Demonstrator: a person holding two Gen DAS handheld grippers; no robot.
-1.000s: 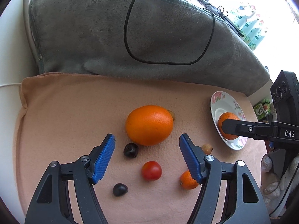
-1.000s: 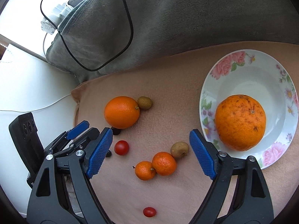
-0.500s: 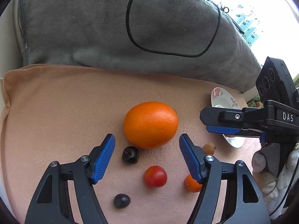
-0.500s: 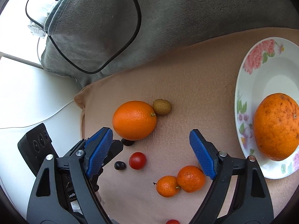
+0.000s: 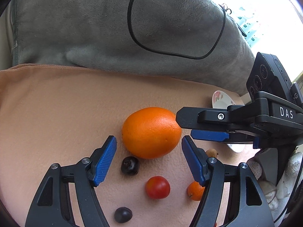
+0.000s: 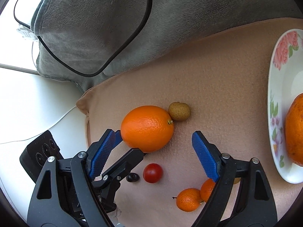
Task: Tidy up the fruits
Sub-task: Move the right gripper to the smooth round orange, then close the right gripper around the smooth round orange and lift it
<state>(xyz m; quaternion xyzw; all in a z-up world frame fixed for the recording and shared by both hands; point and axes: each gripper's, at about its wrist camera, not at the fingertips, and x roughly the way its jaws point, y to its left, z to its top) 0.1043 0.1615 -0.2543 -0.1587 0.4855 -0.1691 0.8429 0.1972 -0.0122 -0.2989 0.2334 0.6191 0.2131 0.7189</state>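
A large smooth bright-orange orange (image 5: 151, 132) lies on the peach fleece cloth (image 5: 56, 113). The left claw (image 5: 149, 156) stands with its blue pads apart, holding nothing, just short of the fruit. The right claw (image 6: 156, 151) is likewise spread wide and empty, with one finger close beside the orange's end. A small brown round fruit (image 6: 179, 111) touches the orange. A second, duller orange (image 6: 294, 130) sits on the white flowered plate (image 6: 280, 56).

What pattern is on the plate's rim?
Pink roses with green leaves on the white plate; the right wrist view shows it best.
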